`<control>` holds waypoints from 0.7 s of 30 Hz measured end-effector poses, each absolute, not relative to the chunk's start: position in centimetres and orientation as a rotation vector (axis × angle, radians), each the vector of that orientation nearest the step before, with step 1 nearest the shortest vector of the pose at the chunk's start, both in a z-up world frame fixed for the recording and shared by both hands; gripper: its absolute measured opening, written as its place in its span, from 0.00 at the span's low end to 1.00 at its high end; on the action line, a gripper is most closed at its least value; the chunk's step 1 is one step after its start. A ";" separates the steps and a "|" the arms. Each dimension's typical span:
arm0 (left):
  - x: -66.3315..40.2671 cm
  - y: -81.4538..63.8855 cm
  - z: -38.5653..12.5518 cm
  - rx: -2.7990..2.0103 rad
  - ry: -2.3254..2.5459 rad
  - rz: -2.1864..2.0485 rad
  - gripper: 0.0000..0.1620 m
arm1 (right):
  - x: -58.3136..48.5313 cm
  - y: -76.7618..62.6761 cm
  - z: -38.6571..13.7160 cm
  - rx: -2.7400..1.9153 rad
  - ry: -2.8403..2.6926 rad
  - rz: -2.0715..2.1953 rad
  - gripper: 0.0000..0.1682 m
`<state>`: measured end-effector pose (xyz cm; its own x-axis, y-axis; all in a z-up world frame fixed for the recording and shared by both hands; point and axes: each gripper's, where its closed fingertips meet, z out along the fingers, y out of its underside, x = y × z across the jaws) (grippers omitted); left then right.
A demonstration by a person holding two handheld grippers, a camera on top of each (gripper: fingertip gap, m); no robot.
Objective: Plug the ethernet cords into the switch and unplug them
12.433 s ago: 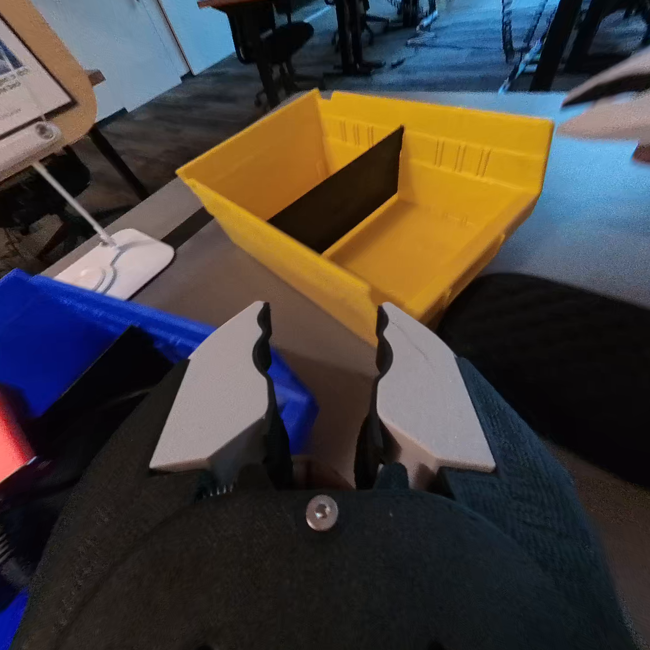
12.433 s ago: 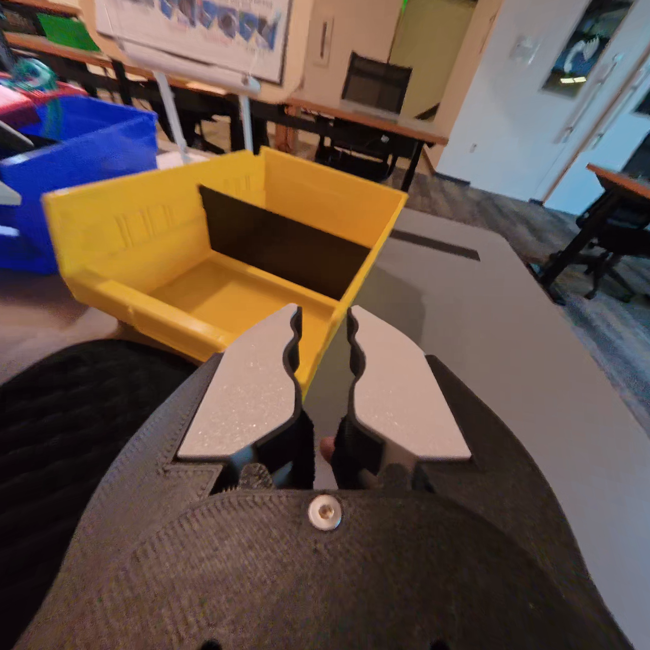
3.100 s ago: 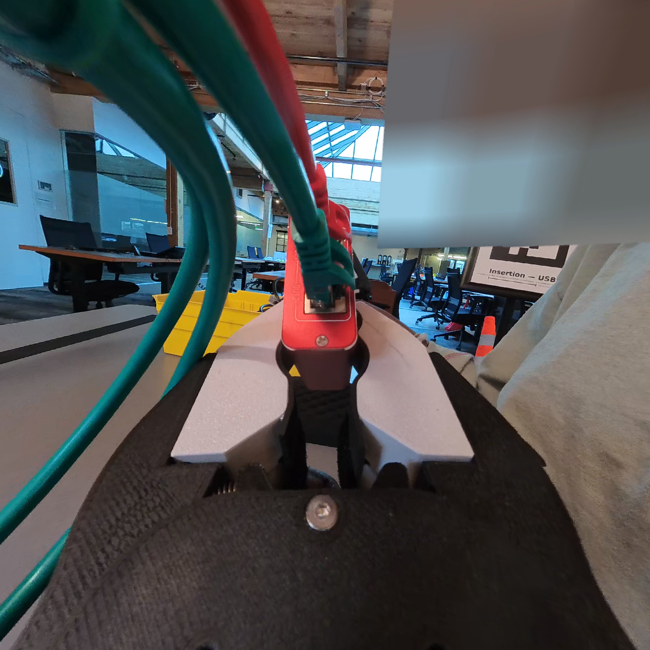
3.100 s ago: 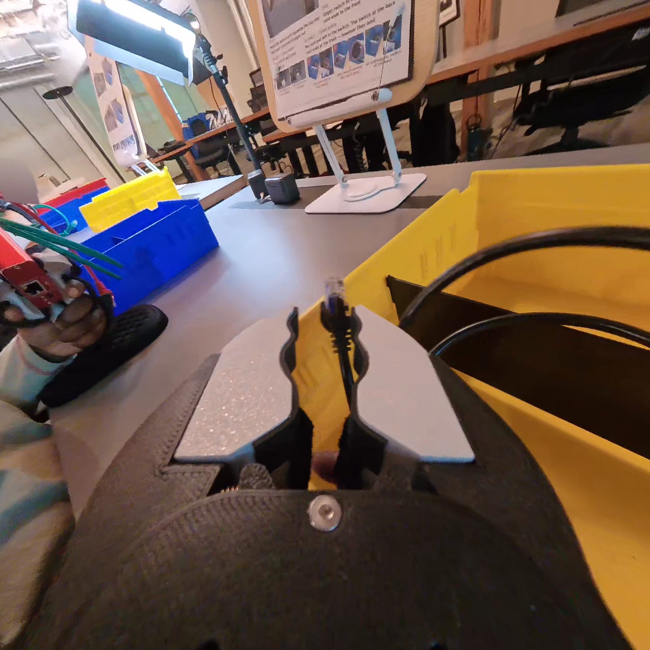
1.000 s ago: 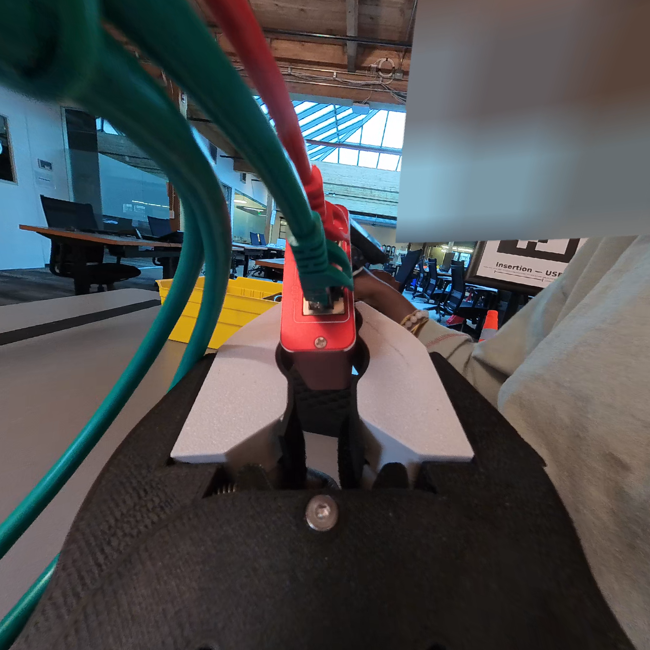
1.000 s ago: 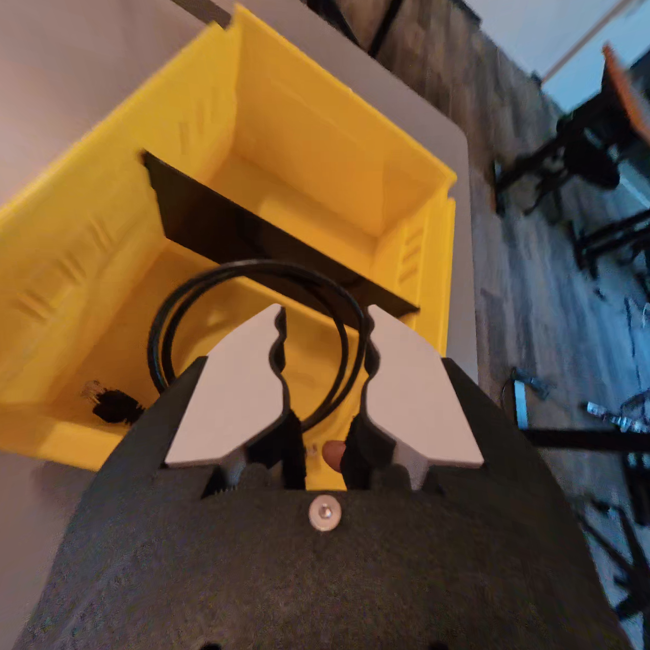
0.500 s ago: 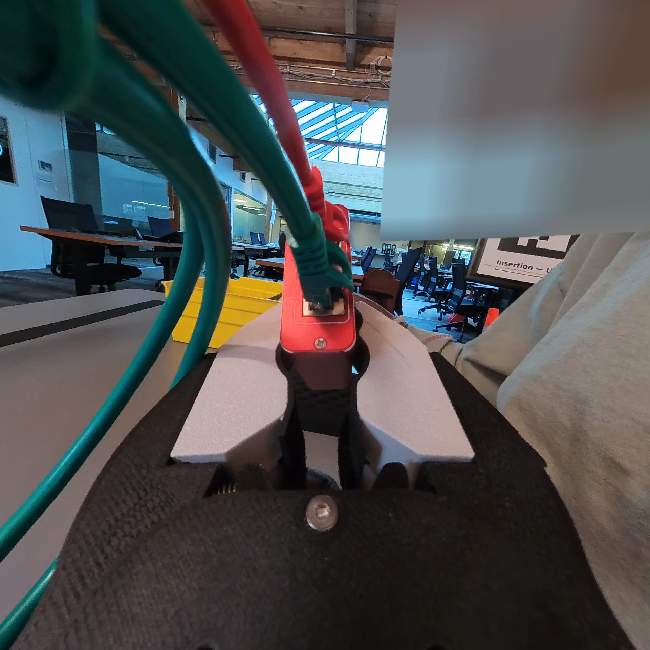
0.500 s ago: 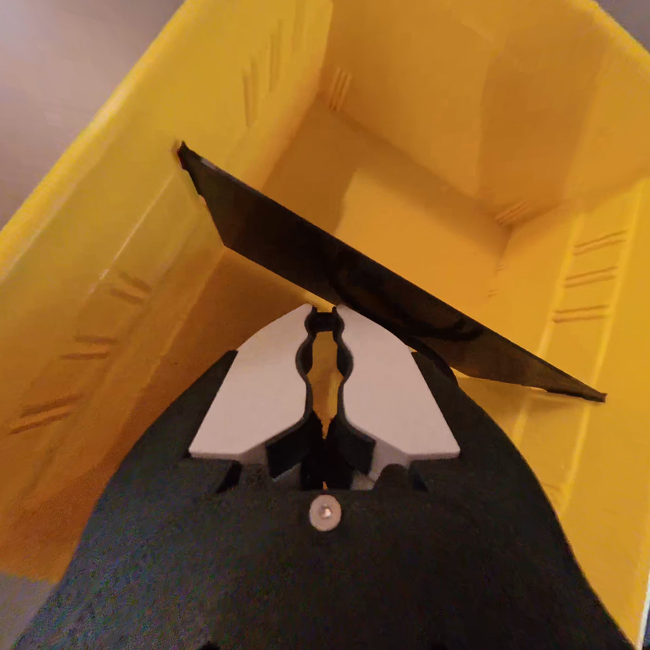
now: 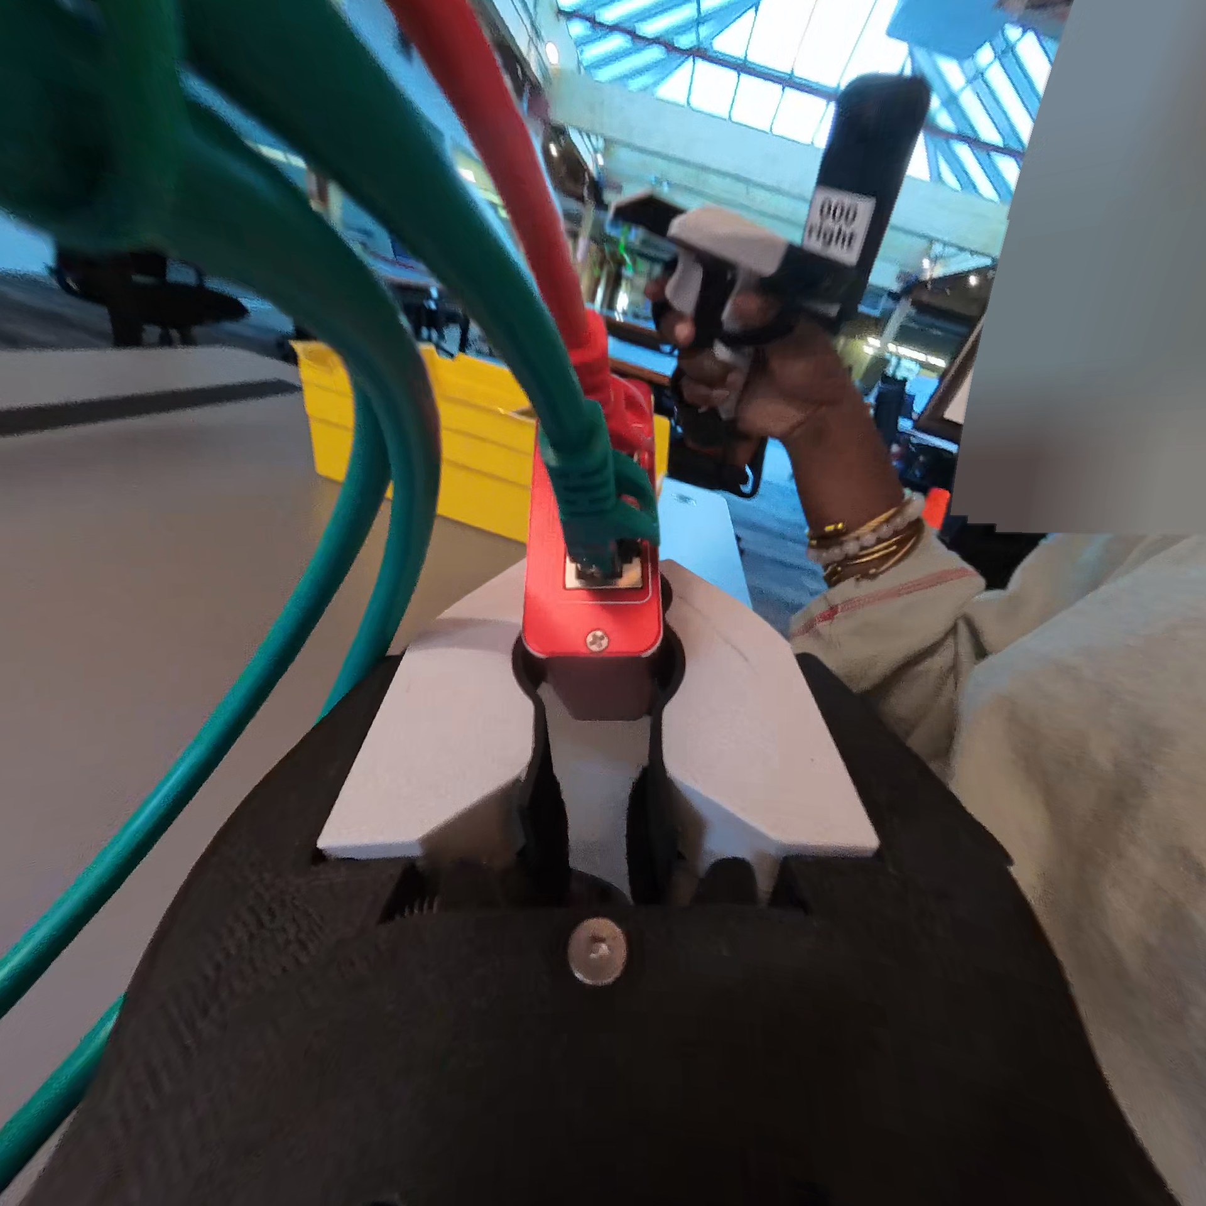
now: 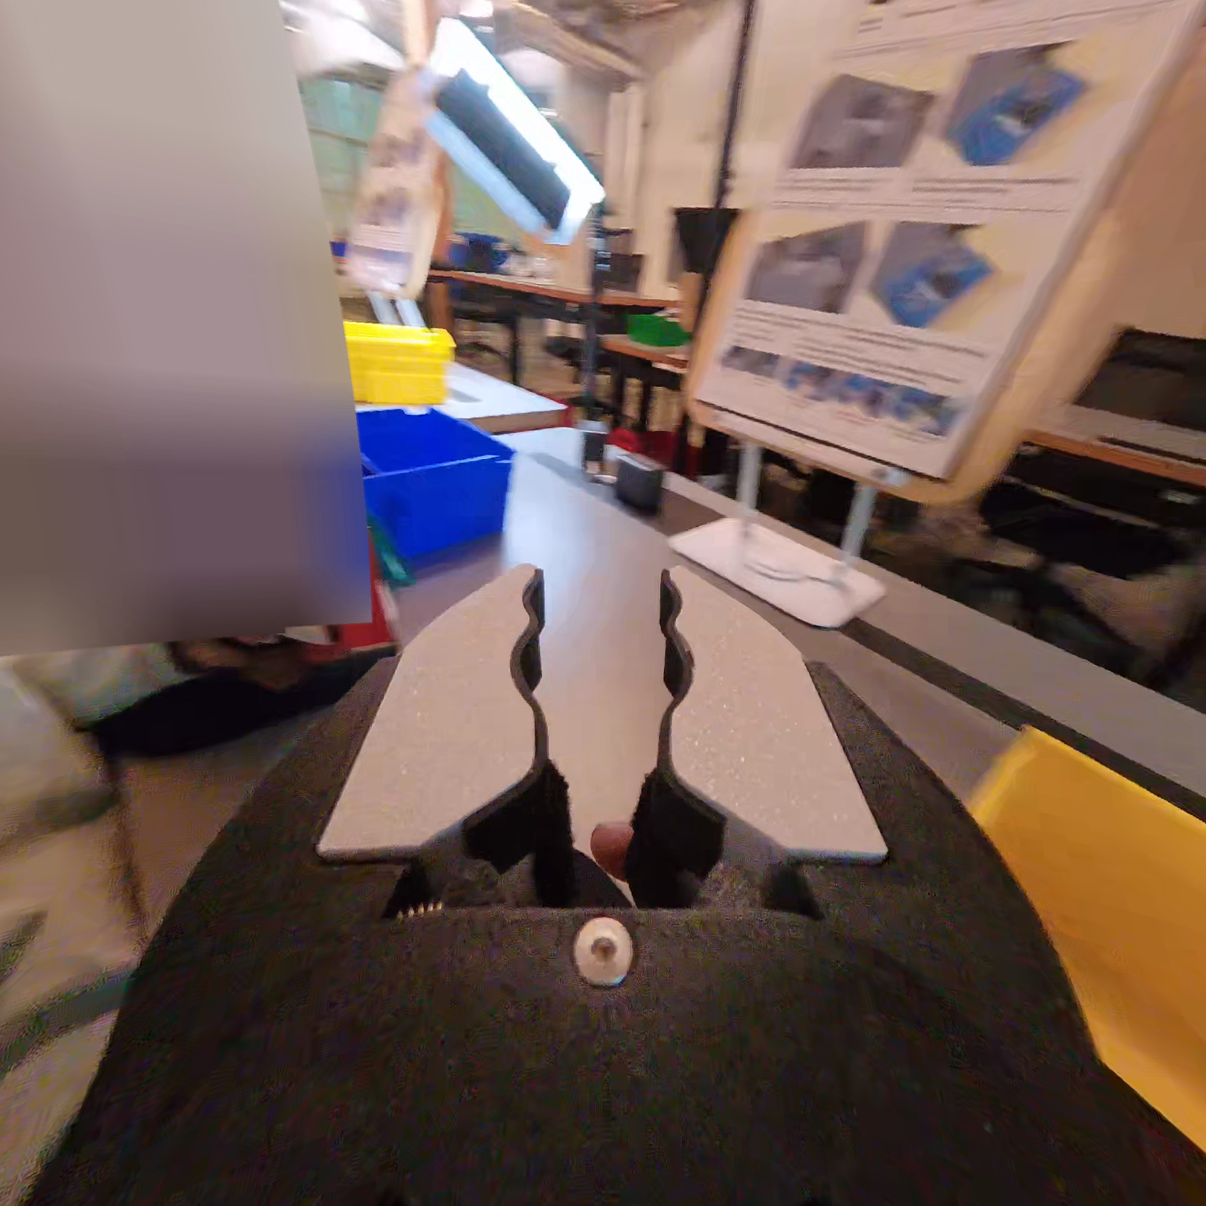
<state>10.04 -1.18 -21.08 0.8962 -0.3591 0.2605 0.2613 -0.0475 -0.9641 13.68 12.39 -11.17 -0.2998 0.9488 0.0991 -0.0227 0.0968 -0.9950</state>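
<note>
**Left gripper clamps the red switch; right gripper spread and empty**

And here we are over the grey table (image 9: 163, 587), wide and flat, filling the left of the left wrist view and running under both tools. On it sits the yellow bin (image 9: 470, 450), behind the switch from the left camera, its near corner showing at the right edge of the right wrist view (image 10: 1077, 881). Further along the table, the blue bin (image 10: 437, 483) stands near the blurred patch, with a stack of yellow bins (image 10: 398, 369) on another table behind it. A tilted instruction board on a white stand (image 10: 913, 248) rises to the right, its base plate resting on the tabletop.

Now the tools. The left gripper (image 9: 597, 626) is squeezed onto the lower end of the red switch (image 9: 590, 587), which stands upright between the grey fingers (image 9: 450, 737). The right gripper (image 10: 600, 626) has its fingers spread with only table visible between them; in the left view it is raised in the person's hand (image 9: 776, 385) beyond the switch, bracelets at the wrist, pale sleeve (image 9: 1044, 750) below.

The cords: thick green ethernet cords (image 9: 365, 365) loop down from upper left, one green plug (image 9: 587, 515) seated in the nearest port of the switch. A red ethernet cord (image 9: 515, 163) drops in behind it, into a port farther along.
</note>
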 end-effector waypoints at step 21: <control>10.3 -1.4 -18.0 -1.423 0.041 -0.536 0.31 | 9.0 -2.4 -12.6 -0.651 -1.423 2.218 0.09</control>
<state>10.27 -1.35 -18.03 0.8813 -0.3755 0.2867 0.3281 0.0499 -0.9433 9.01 -2.44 -12.59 -0.8002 0.5787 -0.1573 -0.0980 -0.3849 -0.9177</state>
